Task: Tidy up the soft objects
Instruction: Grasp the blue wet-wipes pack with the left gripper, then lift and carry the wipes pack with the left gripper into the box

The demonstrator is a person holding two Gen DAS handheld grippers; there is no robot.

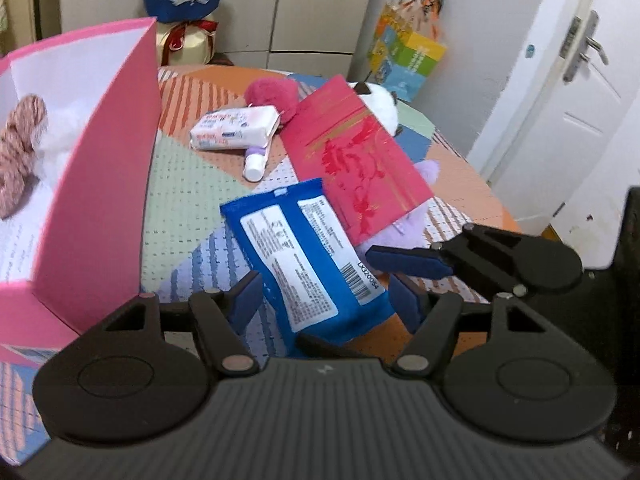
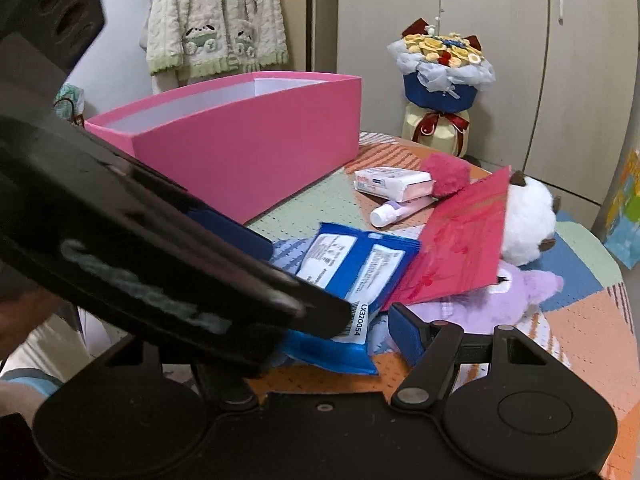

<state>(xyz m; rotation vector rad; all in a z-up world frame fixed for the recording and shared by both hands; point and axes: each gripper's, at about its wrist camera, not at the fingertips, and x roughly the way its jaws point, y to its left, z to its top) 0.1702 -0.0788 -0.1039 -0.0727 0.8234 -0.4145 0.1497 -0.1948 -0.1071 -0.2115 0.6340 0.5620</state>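
Glossy blue wipes pack (image 1: pixel 308 264), flat and rectangular, lies on the patterned bench (image 1: pixel 192 192), long axis running toward the pink box (image 1: pixel 100 208). It is straddled by the left gripper (image 1: pixel 326 300), jaws open. Right gripper (image 2: pixel 332 332) jaws open.

Pink box (image 1: pixel 100 200), blue white-labelled pack (image 1: pixel 304 264), red envelope (image 1: pixel 356 152), perhaps gold-lined.
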